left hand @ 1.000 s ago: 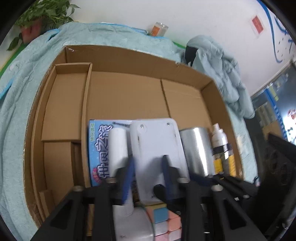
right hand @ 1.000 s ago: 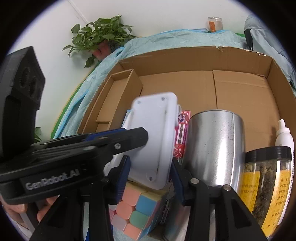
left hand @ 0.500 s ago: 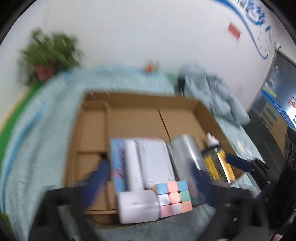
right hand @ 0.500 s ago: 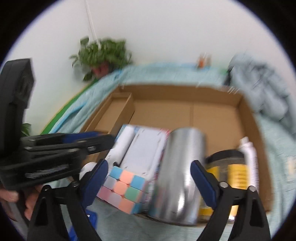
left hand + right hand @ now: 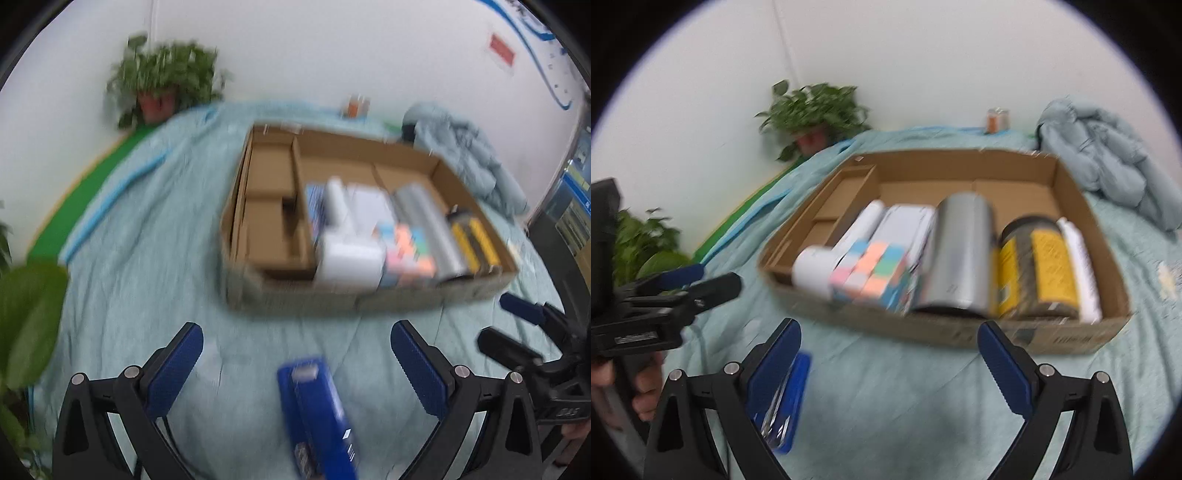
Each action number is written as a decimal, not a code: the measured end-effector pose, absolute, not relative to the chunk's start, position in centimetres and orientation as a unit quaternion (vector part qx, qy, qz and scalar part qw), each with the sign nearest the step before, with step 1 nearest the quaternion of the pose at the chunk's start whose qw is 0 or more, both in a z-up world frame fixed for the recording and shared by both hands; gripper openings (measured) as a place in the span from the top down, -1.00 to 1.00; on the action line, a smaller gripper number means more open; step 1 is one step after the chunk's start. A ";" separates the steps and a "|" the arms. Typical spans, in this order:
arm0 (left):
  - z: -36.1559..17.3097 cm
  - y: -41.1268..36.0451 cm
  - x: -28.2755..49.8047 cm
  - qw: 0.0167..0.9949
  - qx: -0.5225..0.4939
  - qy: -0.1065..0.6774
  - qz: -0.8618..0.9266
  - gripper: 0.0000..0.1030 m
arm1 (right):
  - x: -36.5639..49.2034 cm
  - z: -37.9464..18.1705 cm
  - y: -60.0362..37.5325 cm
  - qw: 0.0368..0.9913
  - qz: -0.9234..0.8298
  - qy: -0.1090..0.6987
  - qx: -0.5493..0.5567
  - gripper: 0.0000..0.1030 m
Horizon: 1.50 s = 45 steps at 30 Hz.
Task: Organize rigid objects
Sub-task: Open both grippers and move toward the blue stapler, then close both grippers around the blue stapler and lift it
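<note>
We've packed the cardboard box (image 5: 1071, 336) nearly full; one blue stapler (image 5: 317, 413) waits near us on the bed. Both grippers' jaws have just been opening, wide and empty.

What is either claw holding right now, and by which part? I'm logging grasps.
Nothing. The left claw and right claw are both open and empty above the bedspread; the blue stapler lies loose, ungripped.
</note>
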<state>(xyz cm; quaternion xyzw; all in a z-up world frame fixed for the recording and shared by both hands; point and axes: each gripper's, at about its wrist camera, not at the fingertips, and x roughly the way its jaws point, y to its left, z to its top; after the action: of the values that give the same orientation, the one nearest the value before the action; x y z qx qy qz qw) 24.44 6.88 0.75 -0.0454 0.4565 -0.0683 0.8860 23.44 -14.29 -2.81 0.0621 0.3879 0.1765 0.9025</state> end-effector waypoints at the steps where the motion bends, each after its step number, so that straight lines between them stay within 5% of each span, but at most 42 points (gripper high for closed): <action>1: -0.1 7.4 24.0 0.877 -0.056 0.472 -0.073 -0.99 | 22.7 -3.1 -14.0 0.898 0.191 0.391 0.063 -0.88; 10: -5.3 7.8 21.8 0.828 -0.140 0.528 -0.122 -0.96 | 18.8 -6.9 -11.5 0.839 0.290 0.453 0.085 -0.88; 15: -8.8 4.9 23.3 0.777 -0.133 0.602 -0.130 -0.65 | 17.3 -8.2 -12.2 0.824 0.310 0.465 0.090 -0.88; 19: -8.8 3.1 23.2 0.779 -0.125 0.600 -0.132 -0.59 | 17.0 -8.2 -14.0 0.832 0.308 0.454 0.087 -0.88; 37: -9.0 -4.2 21.9 0.704 -0.235 0.627 -0.236 -0.58 | 15.4 -9.4 -14.1 0.841 0.313 0.431 0.089 -0.88; 45: -9.5 -1.0 22.0 0.707 -0.288 0.600 -0.237 -0.58 | 15.2 -9.9 -12.1 0.855 0.249 0.453 0.033 -0.85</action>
<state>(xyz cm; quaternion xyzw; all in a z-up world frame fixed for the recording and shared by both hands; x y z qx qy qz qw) 22.00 -1.04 -9.48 -0.2880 0.6005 -0.2370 0.7073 15.22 -12.10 -9.86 0.0334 0.4532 0.2489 0.8553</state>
